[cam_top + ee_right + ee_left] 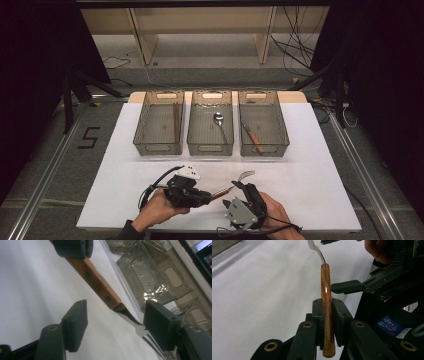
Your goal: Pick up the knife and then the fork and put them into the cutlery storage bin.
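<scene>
Down at the near edge of the white table [310, 150], the person has both tongs close together. The left gripper [327, 315] is clamped tight on the wooden handle of a fork [326, 302], its two pads pressing the wood from either side, with the butt of the handle poking out behind them. From that grip the fork reaches out toward the right gripper [115, 327], its metal neck and tines [246, 174] curving up beyond it. The right gripper's jaws stand wide apart and hold nothing; the fork's neck, just past the end of the wood, lies in the gap between them without either pad [75, 325] touching it. Well beyond both grippers, across the table, sit three clear bins in a row: the left bin [159, 122] with a dark stick along its right wall, the middle bin [210, 122] with a spoon [220, 125], and the right bin [263, 122] with a wooden-handled knife [252, 137].
</scene>
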